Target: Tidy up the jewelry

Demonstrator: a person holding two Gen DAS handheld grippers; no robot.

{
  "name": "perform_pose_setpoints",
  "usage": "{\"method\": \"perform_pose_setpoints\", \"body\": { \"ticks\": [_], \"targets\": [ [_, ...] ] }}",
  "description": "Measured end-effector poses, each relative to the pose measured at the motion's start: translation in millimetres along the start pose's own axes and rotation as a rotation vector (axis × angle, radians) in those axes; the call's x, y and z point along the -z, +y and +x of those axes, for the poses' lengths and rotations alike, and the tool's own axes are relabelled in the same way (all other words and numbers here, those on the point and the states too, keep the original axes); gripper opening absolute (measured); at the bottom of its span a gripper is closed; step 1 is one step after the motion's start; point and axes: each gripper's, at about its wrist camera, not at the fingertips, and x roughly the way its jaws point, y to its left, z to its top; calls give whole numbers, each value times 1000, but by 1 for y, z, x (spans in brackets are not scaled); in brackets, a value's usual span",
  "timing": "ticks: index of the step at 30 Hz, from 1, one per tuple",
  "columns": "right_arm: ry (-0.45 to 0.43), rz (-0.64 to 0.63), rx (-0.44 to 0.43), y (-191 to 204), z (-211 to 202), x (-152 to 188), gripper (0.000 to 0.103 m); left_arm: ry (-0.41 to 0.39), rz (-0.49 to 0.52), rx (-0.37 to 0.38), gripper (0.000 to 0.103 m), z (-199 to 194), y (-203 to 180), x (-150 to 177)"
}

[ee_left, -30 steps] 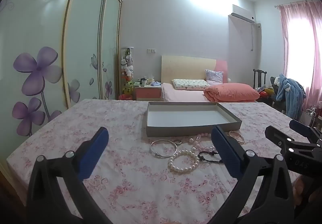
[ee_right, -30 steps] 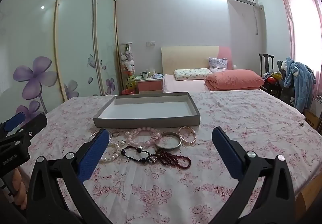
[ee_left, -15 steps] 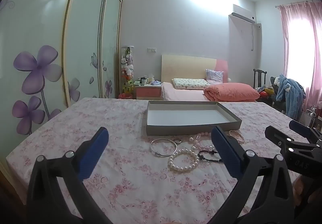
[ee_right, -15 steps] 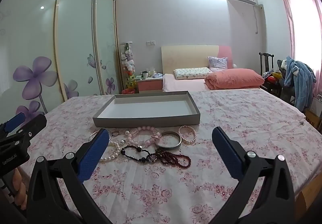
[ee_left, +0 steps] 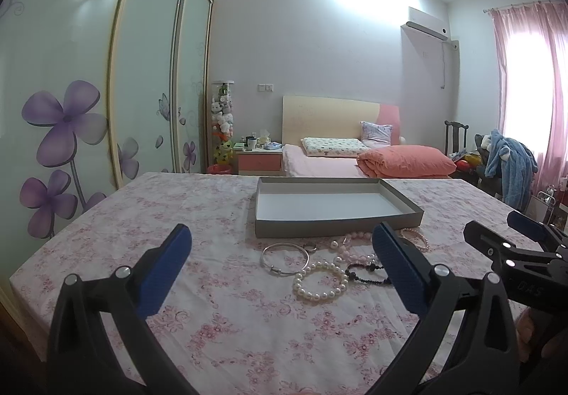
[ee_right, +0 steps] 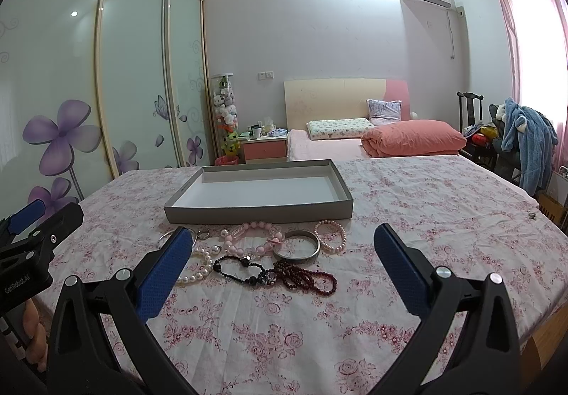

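Fingers (ee_right: 167,270) of both grippers spread, unladen, jewelry (ee_right: 262,253) just short of tray rim (ee_right: 259,212).

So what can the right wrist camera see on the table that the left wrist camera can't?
Only the right wrist view shows the dark red bead string and the wide silver bangle in full, with nothing in front of them; in the left view the tool's own finger covers that spot. Only the left wrist view shows the thin silver bangle and the white pearl bracelet whole. Both show the empty grey tray, the black bead bracelet, the floral cloth and the bed behind.
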Motion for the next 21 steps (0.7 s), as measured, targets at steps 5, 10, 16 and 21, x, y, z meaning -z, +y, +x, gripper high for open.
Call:
{"method": "perform_pose_setpoints", "body": {
  "ticks": [5, 10, 16, 21],
  "targets": [
    [1, 1, 1, 0, 0, 0, 101, 2, -2, -1, 99, 1, 2, -2],
    [1, 1, 1, 0, 0, 0, 101, 3, -4, -2, 99, 0, 1, -1],
    [3, 2, 0, 0, 0, 0, 101, 4, -3, -2, 99, 0, 1, -1],
    [3, 2, 0, -1, 0, 0, 101, 5, -3, -1, 99, 0, 1, -1]
  ]
}}
